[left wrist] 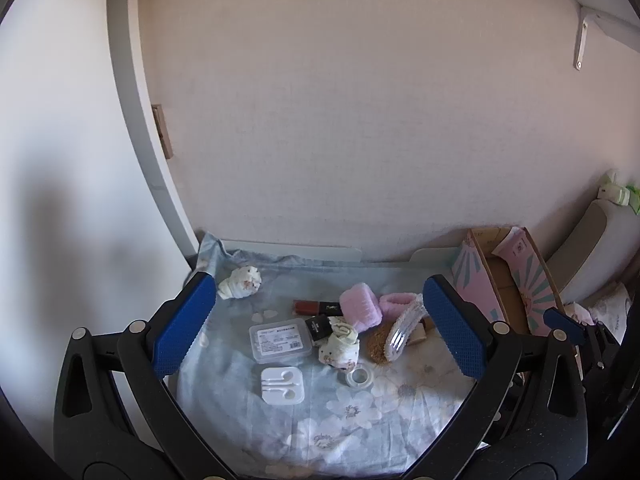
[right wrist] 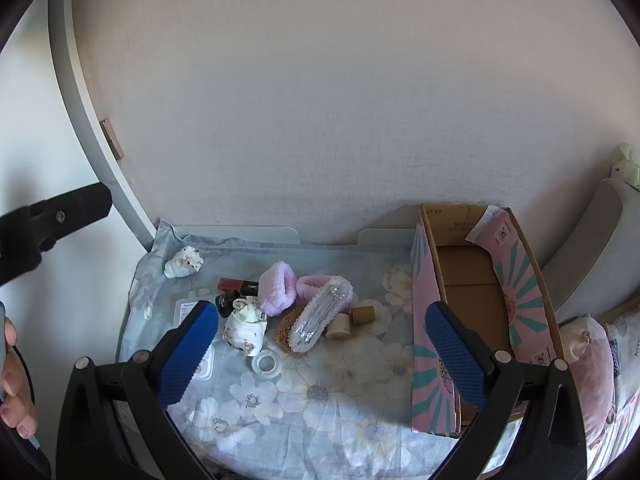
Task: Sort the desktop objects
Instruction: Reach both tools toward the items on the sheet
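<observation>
Both claws hang above the counter [left wrist: 420, 412], which is draped in a pale blue floral cloth, and both point down at it. The left claw [left wrist: 316, 332] is spread wide with nothing between its blue pads, and the right claw [right wrist: 320, 344] is spread just as wide and empty too.

The clutter lies in a loose heap mid-counter. A clear lidded plastic box [left wrist: 280, 339] sits beside a white earphone case [left wrist: 282, 385], with a roll of clear tape [left wrist: 359, 377] near them. A rolled white sock [left wrist: 339, 347] touches a small black bottle [left wrist: 318, 326], and behind these lies a dark red lipstick tube [left wrist: 316, 307]. A fluffy pink headband [right wrist: 280, 288] lies against a clear hairbrush [right wrist: 320, 316], which rests tilted over a brown cork coaster [right wrist: 289, 330]. Two small cardboard tubes [right wrist: 352, 320] stand just right of the brush. A second rolled sock [right wrist: 185, 262] lies alone at the far left corner.

An open pink cardboard box [right wrist: 428, 320] stands at the counter's right side, empty as far as I can see. At the left edge of the right wrist view, a person's fingers [right wrist: 16, 396] show.
</observation>
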